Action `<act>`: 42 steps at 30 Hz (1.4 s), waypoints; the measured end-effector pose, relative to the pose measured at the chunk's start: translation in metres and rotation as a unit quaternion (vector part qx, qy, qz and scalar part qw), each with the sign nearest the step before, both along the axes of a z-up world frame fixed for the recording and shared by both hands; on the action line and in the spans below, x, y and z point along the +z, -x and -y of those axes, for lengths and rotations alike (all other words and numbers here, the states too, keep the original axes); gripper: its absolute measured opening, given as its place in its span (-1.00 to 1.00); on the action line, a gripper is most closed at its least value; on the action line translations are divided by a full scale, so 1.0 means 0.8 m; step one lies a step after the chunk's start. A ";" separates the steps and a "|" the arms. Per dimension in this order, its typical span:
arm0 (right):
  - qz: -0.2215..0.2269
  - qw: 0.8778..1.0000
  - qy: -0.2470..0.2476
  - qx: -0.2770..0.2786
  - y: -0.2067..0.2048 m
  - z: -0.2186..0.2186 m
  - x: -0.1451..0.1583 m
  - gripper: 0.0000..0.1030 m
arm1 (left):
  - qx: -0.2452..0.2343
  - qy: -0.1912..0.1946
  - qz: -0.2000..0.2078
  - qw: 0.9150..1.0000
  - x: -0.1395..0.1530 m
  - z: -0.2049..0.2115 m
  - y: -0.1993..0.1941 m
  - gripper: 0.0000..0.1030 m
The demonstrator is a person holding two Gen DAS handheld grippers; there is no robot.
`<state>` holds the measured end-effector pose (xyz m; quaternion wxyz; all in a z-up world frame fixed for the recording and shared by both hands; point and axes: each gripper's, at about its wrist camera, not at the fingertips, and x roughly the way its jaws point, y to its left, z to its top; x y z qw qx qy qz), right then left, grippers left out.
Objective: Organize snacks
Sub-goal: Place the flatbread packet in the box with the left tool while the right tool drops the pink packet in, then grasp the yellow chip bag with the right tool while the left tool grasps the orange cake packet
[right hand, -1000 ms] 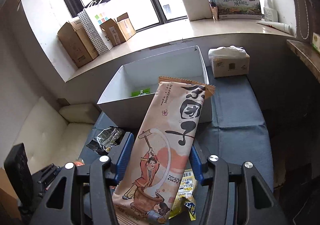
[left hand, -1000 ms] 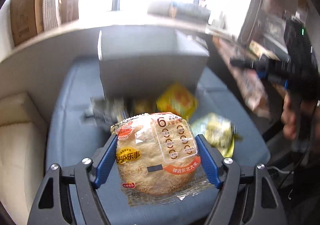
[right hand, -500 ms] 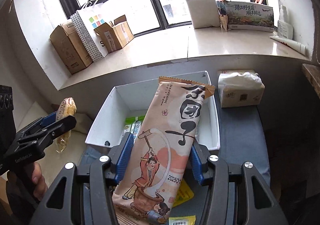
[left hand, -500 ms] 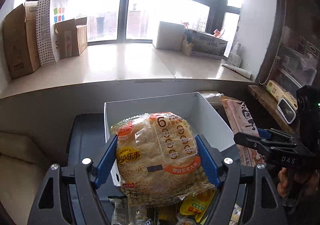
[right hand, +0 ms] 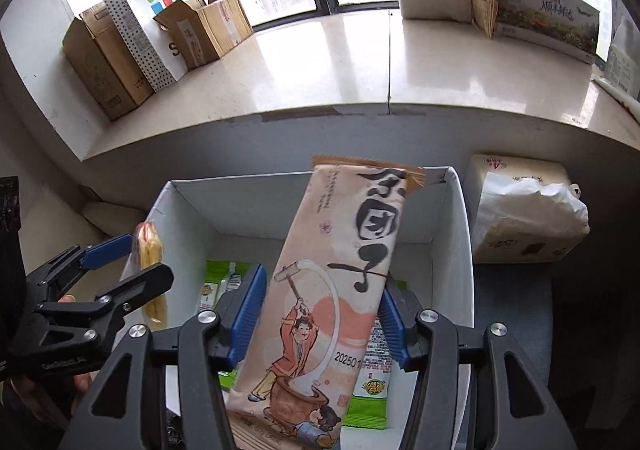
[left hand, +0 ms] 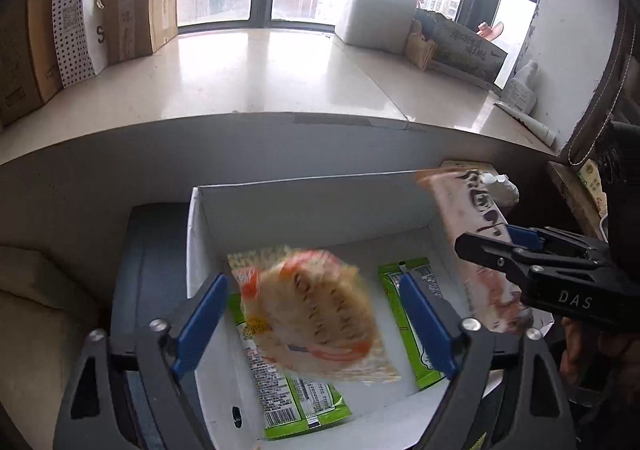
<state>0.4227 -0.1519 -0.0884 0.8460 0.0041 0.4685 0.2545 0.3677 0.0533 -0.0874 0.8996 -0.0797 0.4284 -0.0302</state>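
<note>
left gripper (left hand: 314, 324): fingers spread apart, blue pads clear of the round rice cracker pack (left hand: 316, 314) on both sides. the pack is blurred and sits between the fingers above the white box (left hand: 320, 210); whether it rests on the box contents cannot be told. under it, green snack packets (left hand: 416, 314) lie flat on the box floor.

right gripper (right hand: 322, 316): fingers closed on the long peach snack bag (right hand: 340, 282), pads pressed to both long edges near mid-length. the bag stands tilted, its upper end leaning over the far wall of the white box, its lower end toward the camera. in the right wrist view the left gripper appears at the left edge, over the left wall of the box.

beside the box on the right stands a tissue pack (right hand: 524, 210). beyond it runs a pale window ledge (right hand: 320, 62) carrying cardboard boxes (right hand: 208, 30) and a dotted paper bag (right hand: 148, 10) on the left.
</note>
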 end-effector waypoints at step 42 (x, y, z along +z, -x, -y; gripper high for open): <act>0.072 0.997 0.022 0.008 0.363 0.119 -0.042 1.00 | -0.013 0.003 0.128 0.992 0.014 0.035 0.390 1.00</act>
